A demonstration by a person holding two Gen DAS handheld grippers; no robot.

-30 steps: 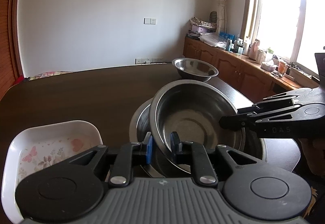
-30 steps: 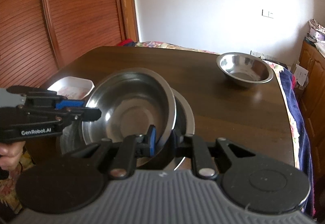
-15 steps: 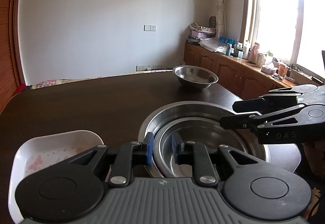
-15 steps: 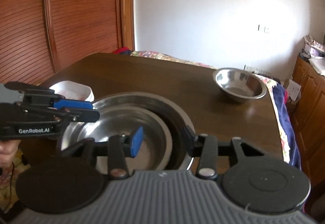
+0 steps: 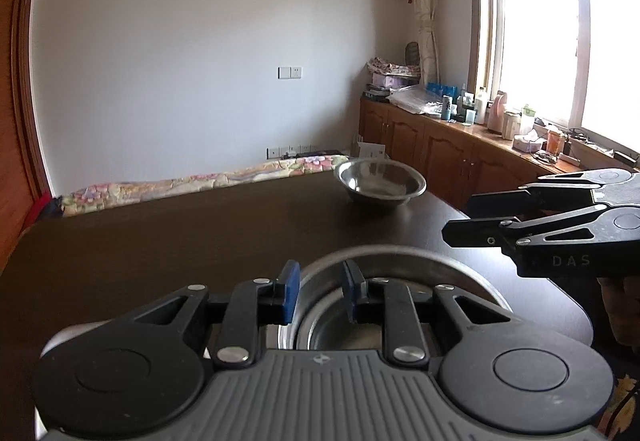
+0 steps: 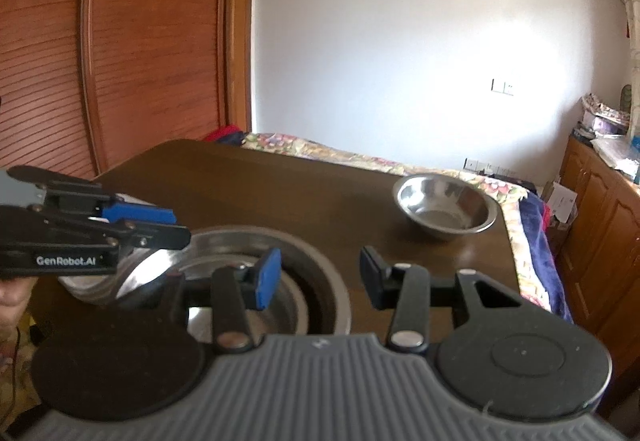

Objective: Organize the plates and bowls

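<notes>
Nested steel bowls [image 6: 224,265] sit on the dark table [image 5: 160,241], partly hidden behind both tools. The left gripper [image 5: 318,291] is opening, empty; the right gripper [image 6: 318,277] spread, empty. A third bowl [image 5: 380,181] stands apart.

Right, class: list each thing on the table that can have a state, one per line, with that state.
Nested steel bowls: smaller sits inside larger, upright, released.
Far steel bowl: upright, empty, alone on the table.
Left gripper: jaws opening, gripping nothing.
Right gripper: open, empty.
</notes>
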